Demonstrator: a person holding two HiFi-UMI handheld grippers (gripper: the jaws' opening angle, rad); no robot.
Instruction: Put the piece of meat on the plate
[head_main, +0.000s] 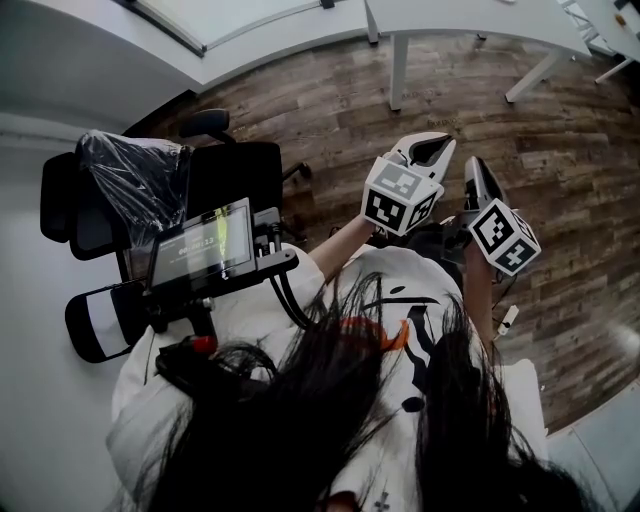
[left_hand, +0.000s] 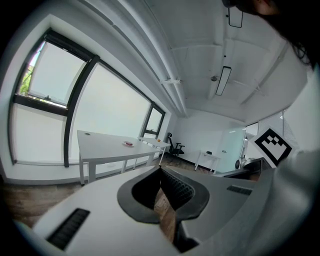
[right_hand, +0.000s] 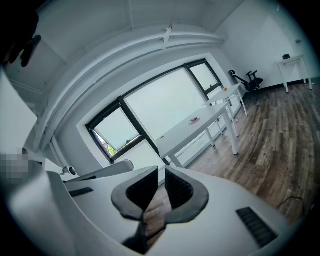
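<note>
Office chair (head_main: 225, 175): black, at the far left of the head view, its back wrapped in clear plastic. It closes off the person's left side.
Screen (head_main: 203, 245): a lit panel on a black bracket, in front of the chair and close against the person's white sleeve.
Person (head_main: 400, 330): seen from above, with dark hair and a white top. Both forearms reach forward over the floor.
Left gripper (head_main: 432, 150): held over bare floorboards with its jaws closed tip to tip and nothing between them. Only floor shows through the hollow behind the tips.
Right gripper (head_main: 477, 172): just beside the left one. Its jaws are drawn together with a mere sliver between the pads, and they hold nothing.
Wood floor (head_main: 560, 180): open ahead of both grippers and out to the right.
White table (head_main: 470, 20): forms the far edge of that open floor, with its legs set down beyond the grippers.
Long table (left_hand: 107, 145): in the left gripper view it runs along the window wall, well apart from the jaws, with bare floor between.
Small pinkish thing (left_hand: 129, 144): lies on the long table's top, toward its far half. It shows in the right gripper view too, well apart from both grippers. It is too small to tell whether it is the meat, the plate or both.
</note>
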